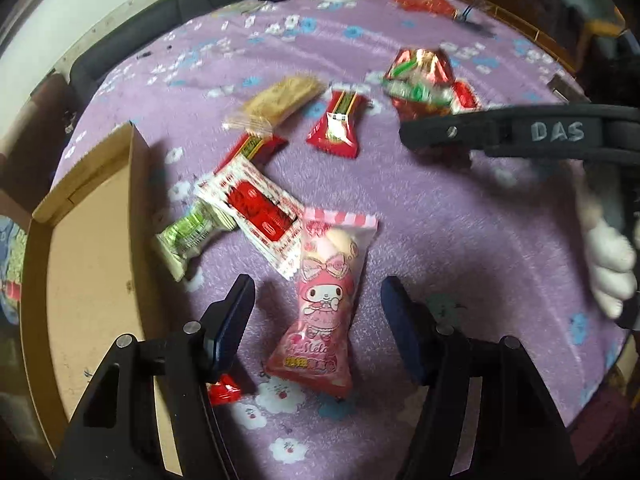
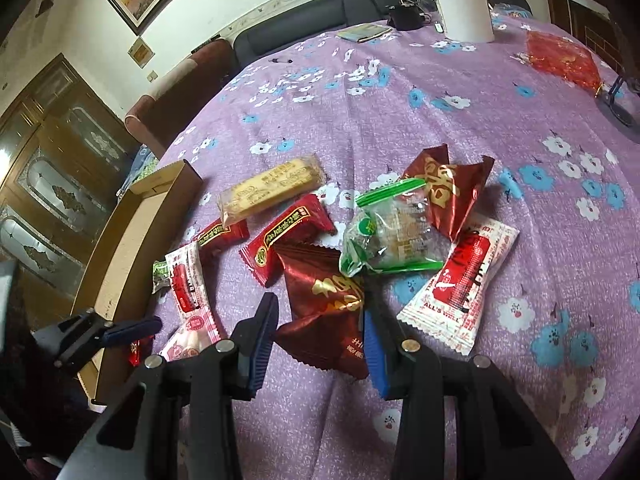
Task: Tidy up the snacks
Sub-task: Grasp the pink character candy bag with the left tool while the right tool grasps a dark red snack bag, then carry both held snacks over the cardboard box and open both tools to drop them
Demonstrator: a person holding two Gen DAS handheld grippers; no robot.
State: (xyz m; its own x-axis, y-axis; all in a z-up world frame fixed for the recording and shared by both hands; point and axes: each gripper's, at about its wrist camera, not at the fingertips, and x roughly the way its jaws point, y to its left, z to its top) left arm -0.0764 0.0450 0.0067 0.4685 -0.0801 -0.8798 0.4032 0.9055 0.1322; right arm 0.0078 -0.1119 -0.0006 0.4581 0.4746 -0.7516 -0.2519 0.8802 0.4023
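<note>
Pink snack bag [image 1: 324, 300] btwn open left gripper [image 1: 318, 320] fingers, untouched.

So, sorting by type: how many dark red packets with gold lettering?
2: the near packet lies straddled by the right gripper; the far packet sits behind the green-edged bag. Others may be hidden.

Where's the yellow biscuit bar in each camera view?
Left wrist view: yellow biscuit bar lies upper centre, just above the red packets.
Right wrist view: yellow biscuit bar lies left of centre, right of the box's far end.
Shared landmark: the cardboard box, at the left in both views.
</note>
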